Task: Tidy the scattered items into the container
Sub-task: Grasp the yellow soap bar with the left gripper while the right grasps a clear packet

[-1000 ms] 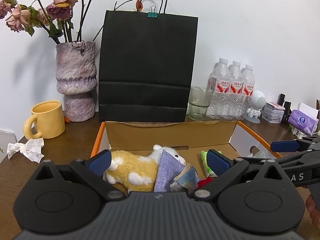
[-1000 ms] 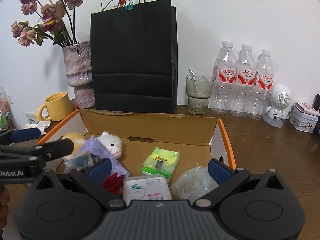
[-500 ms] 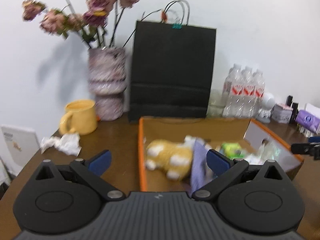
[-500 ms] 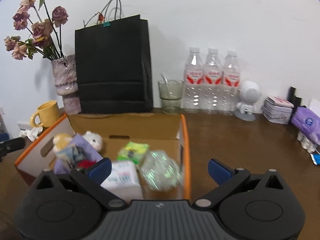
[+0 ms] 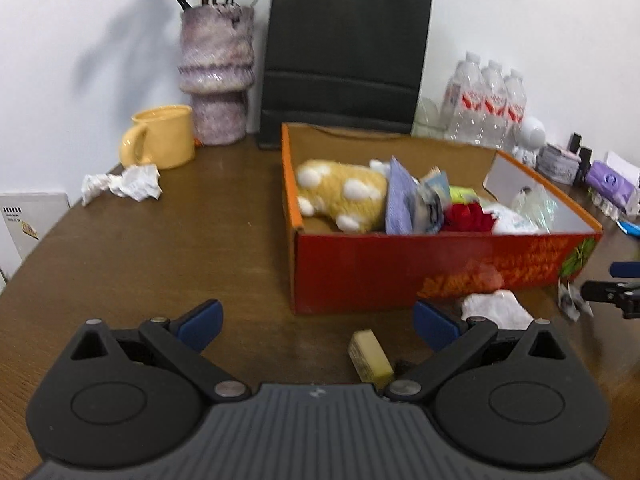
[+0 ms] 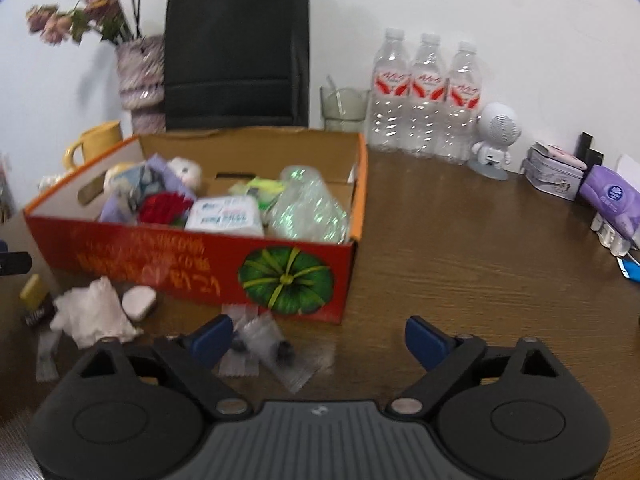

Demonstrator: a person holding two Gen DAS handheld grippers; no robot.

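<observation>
The red and orange cardboard box (image 5: 440,268) (image 6: 168,256) stands on the brown table, holding a yellow plush toy (image 5: 340,196), a tissue pack (image 6: 226,216) and a clear plastic bag (image 6: 308,212). In front of it lie a crumpled white tissue (image 6: 92,312) (image 5: 496,308), a yellow eraser (image 5: 370,356) (image 6: 34,292), a white oval item (image 6: 138,302) and clear plastic packets (image 6: 264,348). My left gripper (image 5: 316,322) is open and empty, near the eraser. My right gripper (image 6: 318,340) is open and empty, over the packets.
A black paper bag (image 5: 344,56), a vase (image 5: 216,72), a yellow mug (image 5: 160,142) and crumpled paper (image 5: 124,184) sit behind and left of the box. Water bottles (image 6: 426,96), a glass (image 6: 344,108), a white robot figure (image 6: 494,136), a tin (image 6: 554,174) and a purple pack (image 6: 610,198) stand at the right.
Both grippers have pulled back from over the box towards the near table edge. The box's red front and the items lying before it have come into view.
</observation>
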